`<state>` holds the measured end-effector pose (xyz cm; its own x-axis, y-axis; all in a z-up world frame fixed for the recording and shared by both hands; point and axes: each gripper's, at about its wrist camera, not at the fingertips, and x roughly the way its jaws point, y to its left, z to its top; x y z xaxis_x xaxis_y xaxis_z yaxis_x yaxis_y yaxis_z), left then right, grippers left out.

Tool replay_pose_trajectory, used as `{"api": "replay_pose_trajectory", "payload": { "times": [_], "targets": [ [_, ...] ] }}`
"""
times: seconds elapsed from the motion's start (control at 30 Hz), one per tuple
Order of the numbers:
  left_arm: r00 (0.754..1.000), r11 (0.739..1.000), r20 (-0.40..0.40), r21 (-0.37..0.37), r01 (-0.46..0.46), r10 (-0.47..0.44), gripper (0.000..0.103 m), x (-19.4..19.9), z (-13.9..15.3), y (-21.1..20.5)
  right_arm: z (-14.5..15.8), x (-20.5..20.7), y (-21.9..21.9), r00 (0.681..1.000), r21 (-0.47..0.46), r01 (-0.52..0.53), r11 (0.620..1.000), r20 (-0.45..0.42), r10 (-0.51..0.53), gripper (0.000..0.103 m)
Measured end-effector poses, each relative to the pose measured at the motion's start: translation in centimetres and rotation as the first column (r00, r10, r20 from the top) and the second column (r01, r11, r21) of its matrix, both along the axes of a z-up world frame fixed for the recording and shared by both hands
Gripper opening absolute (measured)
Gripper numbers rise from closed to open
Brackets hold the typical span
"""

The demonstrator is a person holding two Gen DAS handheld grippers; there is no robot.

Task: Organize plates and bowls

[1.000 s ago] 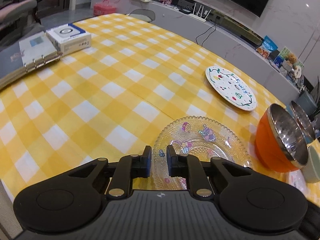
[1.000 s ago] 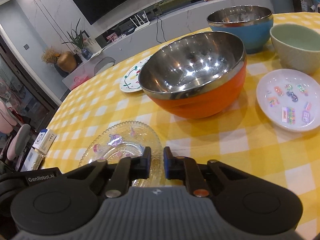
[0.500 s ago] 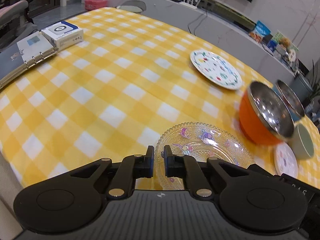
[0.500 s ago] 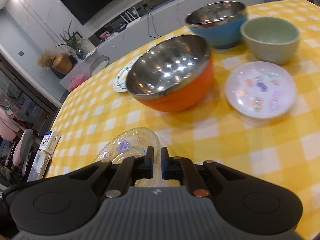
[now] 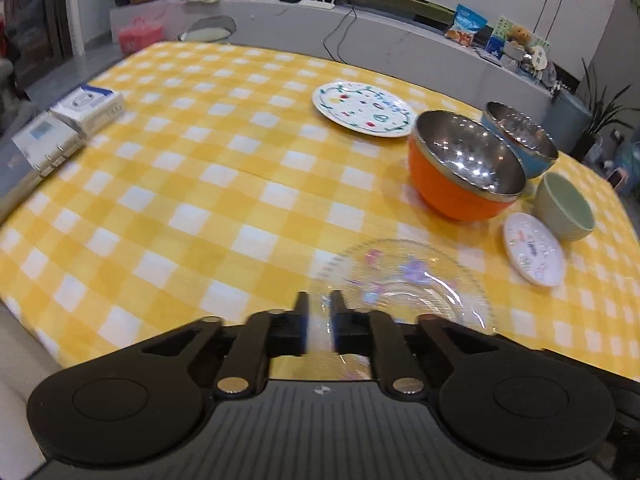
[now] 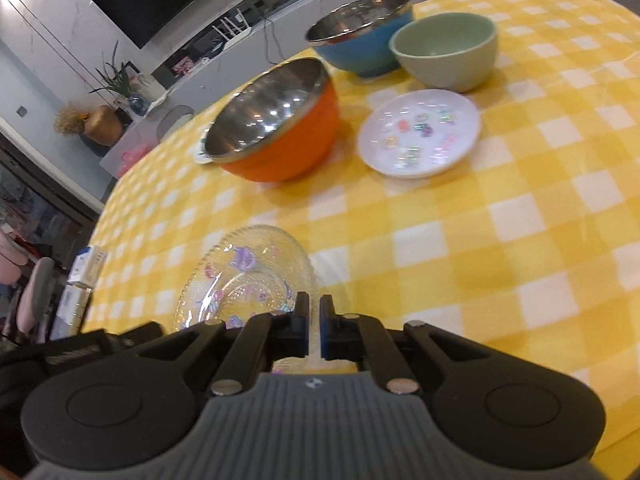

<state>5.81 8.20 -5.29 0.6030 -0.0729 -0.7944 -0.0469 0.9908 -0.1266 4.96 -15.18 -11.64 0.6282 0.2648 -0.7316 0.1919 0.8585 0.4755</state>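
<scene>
A clear glass plate (image 5: pixel 408 280) (image 6: pixel 244 276) with cartoon prints is near the table's front edge, its rim reaching into both grippers. My left gripper (image 5: pixel 320 312) has the rim's left side between its jaws, which are opening and show a gap. My right gripper (image 6: pixel 314 312) is shut on the rim's right side. Farther back stand an orange steel-lined bowl (image 5: pixel 464 168) (image 6: pixel 276 124), a blue steel-lined bowl (image 5: pixel 520 136) (image 6: pixel 360 32) and a green bowl (image 5: pixel 566 206) (image 6: pixel 444 48). A small white plate (image 5: pixel 534 250) (image 6: pixel 418 132) and a painted white plate (image 5: pixel 362 108) lie flat.
A yellow checked cloth (image 5: pixel 224 184) covers the table. A ring binder (image 5: pixel 36 152) and a white box (image 5: pixel 88 106) lie at its left edge. Beyond the far edge runs a low grey cabinet (image 5: pixel 400 40) with cables and snack bags.
Both grippers drew back toward the table's near edge and rose a little, and the glass plate came with them, away from the orange bowl. The left jaws narrowed, then widened. The right jaws closed.
</scene>
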Motion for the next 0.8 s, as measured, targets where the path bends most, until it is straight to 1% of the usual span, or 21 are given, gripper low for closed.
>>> {"api": "replay_pose_trajectory", "payload": {
  "times": [0.03, 0.07, 0.17, 0.2, 0.3, 0.37, 0.47, 0.5, 0.6, 0.67, 0.7, 0.73, 0.8],
  "targets": [
    [1.0, 1.0, -0.002, 0.004, -0.011, 0.011, 0.03, 0.0, -0.1, 0.3, -0.1, -0.2, -0.2, 1.0, -0.003, 0.001, 1.0, 0.008, -0.001, 0.001],
    [1.0, 1.0, -0.004, 0.0, -0.028, 0.028, 0.031, 0.0, -0.1, 0.7, 0.0, -0.3, -0.4, 1.0, -0.002, 0.0, 1.0, 0.013, 0.0, 0.0],
    [0.998, 0.997, -0.014, -0.029, -0.067, 0.067, 0.032, 0.0, -0.6, 1.8, 0.0, -0.5, -0.6, 1.0, 0.0, -0.009, 1.0, 0.023, 0.009, 0.001],
    [0.997, 0.996, -0.018, -0.048, -0.078, 0.077, 0.032, 0.0, -0.8, 2.1, 0.1, -0.5, -0.7, 0.999, -0.004, -0.011, 1.0, 0.031, 0.011, 0.006],
    [0.994, 0.991, -0.03, -0.088, -0.103, 0.101, 0.032, 0.1, -1.4, 2.7, 0.3, -0.4, -1.0, 0.999, -0.01, -0.01, 1.0, 0.047, 0.011, 0.008],
    [0.995, 0.989, -0.033, -0.107, -0.101, 0.097, 0.032, 0.2, -1.8, 2.8, 0.2, -0.3, -1.4, 0.999, 0.006, -0.005, 1.0, 0.048, 0.005, 0.009],
    [0.995, 0.983, -0.053, -0.161, -0.087, 0.08, 0.032, 0.2, -2.4, 2.7, -0.1, -0.3, -1.6, 0.999, 0.041, -0.011, 0.999, 0.05, 0.009, 0.009],
    [0.996, 0.982, -0.057, -0.167, -0.083, 0.075, 0.032, 0.2, -2.6, 2.6, -0.1, -0.2, -1.7, 0.999, 0.051, -0.013, 0.999, 0.052, 0.011, 0.01],
    [0.996, 0.986, -0.057, -0.151, -0.071, 0.063, 0.032, 0.2, -3.0, 2.2, -0.4, -0.1, -1.5, 0.998, 0.069, -0.023, 0.997, 0.054, 0.019, 0.013],
    [0.997, 0.983, -0.058, -0.176, -0.057, 0.048, 0.025, 0.2, -3.2, 2.1, -0.6, 0.0, -1.2, 0.998, 0.071, -0.032, 0.997, 0.054, 0.028, 0.013],
    [0.997, 0.98, -0.059, -0.193, -0.051, 0.04, 0.018, 0.1, -3.3, 2.1, -0.7, 0.0, -1.1, 0.998, 0.071, -0.032, 0.997, 0.053, 0.029, 0.013],
    [0.998, 0.978, -0.059, -0.204, -0.041, 0.03, 0.012, 0.1, -3.3, 2.0, -0.8, 0.0, -1.0, 0.998, 0.067, -0.032, 0.997, 0.051, 0.028, 0.01],
    [0.998, 0.983, -0.054, -0.18, -0.028, 0.018, 0.012, 0.0, -3.1, 1.6, -0.9, 0.0, -0.9, 0.999, 0.055, -0.029, 0.998, 0.047, 0.026, 0.005]
  ]
}}
